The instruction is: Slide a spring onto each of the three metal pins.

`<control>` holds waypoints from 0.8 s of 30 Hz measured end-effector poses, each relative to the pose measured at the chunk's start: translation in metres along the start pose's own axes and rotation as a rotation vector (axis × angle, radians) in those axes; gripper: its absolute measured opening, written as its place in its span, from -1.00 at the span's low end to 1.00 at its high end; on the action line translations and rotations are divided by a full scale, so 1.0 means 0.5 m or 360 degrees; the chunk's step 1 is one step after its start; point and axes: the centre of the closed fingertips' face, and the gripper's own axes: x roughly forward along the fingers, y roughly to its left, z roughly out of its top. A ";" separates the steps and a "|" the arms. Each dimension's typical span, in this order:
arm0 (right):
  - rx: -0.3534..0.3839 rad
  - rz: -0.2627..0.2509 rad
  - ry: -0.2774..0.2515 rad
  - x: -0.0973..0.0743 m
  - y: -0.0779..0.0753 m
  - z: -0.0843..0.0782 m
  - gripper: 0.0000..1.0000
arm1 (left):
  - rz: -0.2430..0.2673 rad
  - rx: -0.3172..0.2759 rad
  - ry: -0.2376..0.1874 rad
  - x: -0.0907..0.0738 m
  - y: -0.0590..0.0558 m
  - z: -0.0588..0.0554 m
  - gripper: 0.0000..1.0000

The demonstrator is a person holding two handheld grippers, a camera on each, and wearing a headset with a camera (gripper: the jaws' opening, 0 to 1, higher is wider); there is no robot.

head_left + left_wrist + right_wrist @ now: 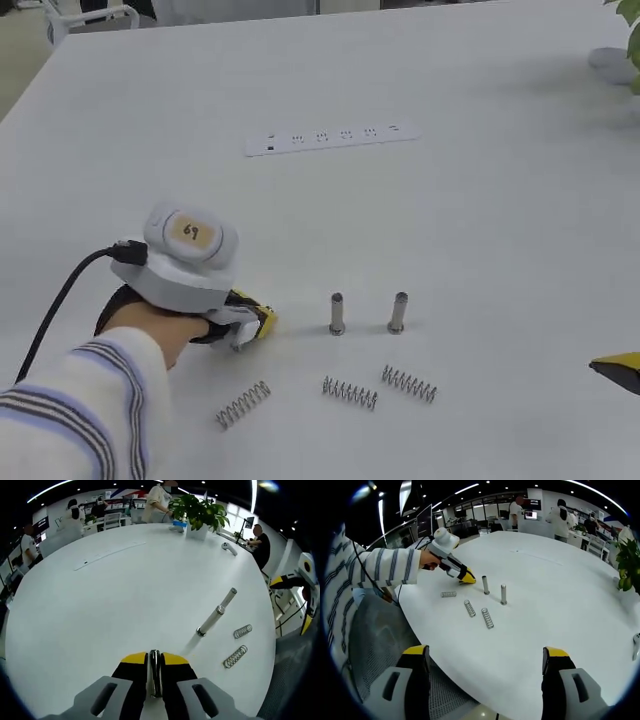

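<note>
Left gripper (260, 321) pinches a third pin (155, 675) between its jaws, seemingly to stand it beside two upright pins (337, 313) — while right gripper (485, 654) hangs aside, jaws spread.

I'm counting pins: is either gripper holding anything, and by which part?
The left gripper is shut on a metal pin, clamped along its shaft. The right gripper is open and empty.
</note>
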 end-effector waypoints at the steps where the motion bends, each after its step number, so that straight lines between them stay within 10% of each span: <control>1: -0.0005 0.0000 0.0002 0.000 0.001 0.000 0.84 | 0.0002 0.0003 -0.0002 0.000 0.001 0.000 -0.96; 24: -0.0017 0.0024 0.0036 0.013 0.011 -0.003 0.85 | -0.0039 -0.0217 -0.0091 0.004 0.016 0.006 -1.00</control>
